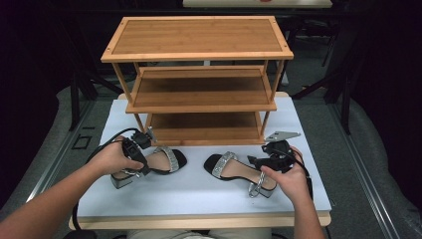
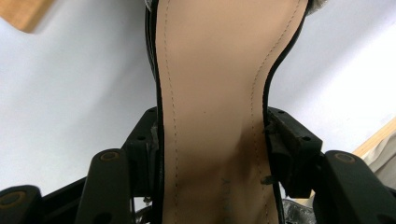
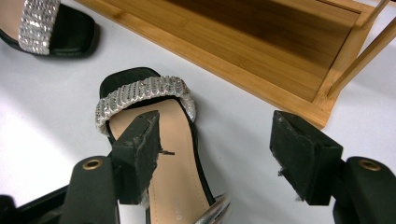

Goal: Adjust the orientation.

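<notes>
On the white table (image 1: 199, 194), seen from the high view, two black sandals lie in front of a wooden shoe rack (image 1: 199, 79). The left sandal (image 1: 161, 162) sits near the left hand (image 1: 112, 159), and the left gripper (image 1: 141, 160) is down on its heel end. The right sandal (image 1: 234, 172) lies well apart from it, with its sparkly strap toward the middle of the table. The right hand (image 1: 288, 179) holds the right gripper (image 1: 256, 162) over the heel end of that shoe.

In the left gripper view, the tan inside of the left sandal (image 2: 215, 93) runs up between the two black jaws. They press on both edges of the sole, so they are clamped on it.

In the right gripper view, the jaws stand wide apart. One is over the right sandal (image 3: 159, 126); it may be touching it, but that is hard to tell. The other hangs over bare table beside the rack's bottom shelf (image 3: 243, 46). The toe of the left sandal (image 3: 51, 28) peeks in at the top corner.
</notes>
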`<state>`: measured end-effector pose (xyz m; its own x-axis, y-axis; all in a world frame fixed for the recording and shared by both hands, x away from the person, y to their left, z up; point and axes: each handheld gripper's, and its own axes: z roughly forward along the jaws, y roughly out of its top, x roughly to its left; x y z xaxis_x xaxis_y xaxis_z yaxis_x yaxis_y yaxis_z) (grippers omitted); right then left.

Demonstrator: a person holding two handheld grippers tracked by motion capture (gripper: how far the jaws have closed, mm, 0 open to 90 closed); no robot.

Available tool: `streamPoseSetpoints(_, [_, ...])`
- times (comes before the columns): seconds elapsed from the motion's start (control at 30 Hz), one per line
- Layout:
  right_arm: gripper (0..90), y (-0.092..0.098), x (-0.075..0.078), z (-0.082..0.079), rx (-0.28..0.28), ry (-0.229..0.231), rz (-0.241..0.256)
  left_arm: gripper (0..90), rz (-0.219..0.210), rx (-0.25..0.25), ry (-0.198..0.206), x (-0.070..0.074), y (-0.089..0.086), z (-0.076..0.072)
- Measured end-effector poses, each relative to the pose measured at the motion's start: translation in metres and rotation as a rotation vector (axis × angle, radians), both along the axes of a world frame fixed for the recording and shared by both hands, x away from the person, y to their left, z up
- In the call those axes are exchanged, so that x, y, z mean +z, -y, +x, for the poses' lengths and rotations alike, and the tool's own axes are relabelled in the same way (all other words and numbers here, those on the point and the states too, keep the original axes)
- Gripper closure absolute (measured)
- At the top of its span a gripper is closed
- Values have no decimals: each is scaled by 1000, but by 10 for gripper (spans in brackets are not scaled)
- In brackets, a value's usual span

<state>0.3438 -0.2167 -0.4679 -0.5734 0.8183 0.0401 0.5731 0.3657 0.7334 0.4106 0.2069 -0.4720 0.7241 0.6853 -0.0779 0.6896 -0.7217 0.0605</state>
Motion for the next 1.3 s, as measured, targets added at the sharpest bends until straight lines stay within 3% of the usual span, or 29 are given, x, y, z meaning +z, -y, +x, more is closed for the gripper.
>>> streamPoseSetpoints(0.2, [331, 0, 0, 0, -1, -1, 0, 436, -40, 45, 22, 6, -1, 7])
streamPoseSetpoints(0.47, [331, 1, -3, 1, -3, -8, 7, 438, -59, 129, 48, 2, -3, 25])
streamPoseSetpoints(0.57, [331, 1, -3, 1, -8, -2, 9, 438, -47, 161, 47, 0, -3, 33])
streamPoseSetpoints(0.8, [331, 2, -2, 1, -9, -1, 9, 439, -48, 223, 49, -12, 2, 48])
streamPoseSetpoints(1.03, [331, 3, -1, 1, -9, 0, 11, 439, -64, 315, 29, -27, 17, 53])
streamPoseSetpoints(1.2, [331, 3, -1, 1, 2, 0, 11, 441, -72, 347, 21, -35, 26, 53])
streamPoseSetpoints(1.3, [331, 2, -1, 1, 0, -3, 12, 436, -52, 331, 34, -39, 31, 52])
